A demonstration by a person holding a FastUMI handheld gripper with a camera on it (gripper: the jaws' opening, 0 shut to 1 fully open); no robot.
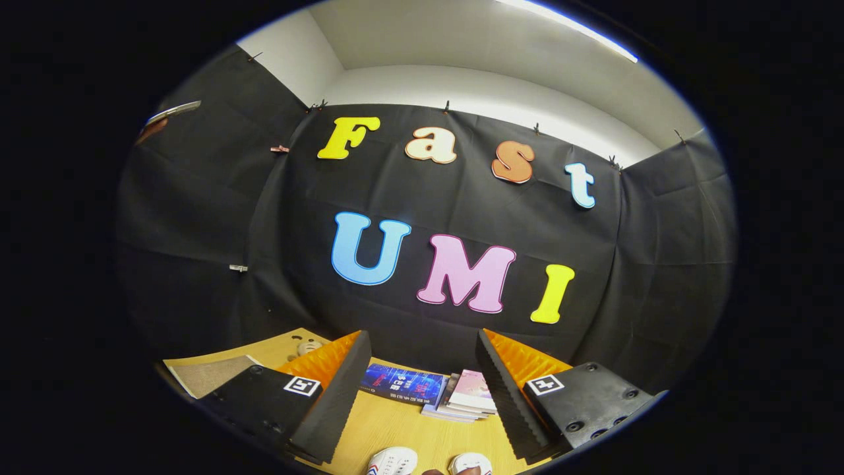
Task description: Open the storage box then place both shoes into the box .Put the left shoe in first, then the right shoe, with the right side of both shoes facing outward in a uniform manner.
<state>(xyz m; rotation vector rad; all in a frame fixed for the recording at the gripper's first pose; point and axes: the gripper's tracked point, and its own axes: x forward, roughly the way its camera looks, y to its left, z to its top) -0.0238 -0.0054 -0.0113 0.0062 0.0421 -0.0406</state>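
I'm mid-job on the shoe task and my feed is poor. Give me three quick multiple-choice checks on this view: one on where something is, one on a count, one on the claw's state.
1. Where do the books lie?
A. On the table beyond the claw's fingers, in the gap between them
B. On top of the shoes
C. Hanging on the wall

2. How many white shoe toes show on the table between the fingers?
A. None
B. Two
C. Four

3. What state is the claw in?
A. Shut on a shoe
B. Shut on a book
C. Open, holding nothing

Answers:
1. A: the books rest flat on the wooden tabletop, seen through the gap between the fingers.
2. B: the left shoe toe and the right shoe toe sit side by side.
3. C: the two fingers stand wide apart with only the table between them.
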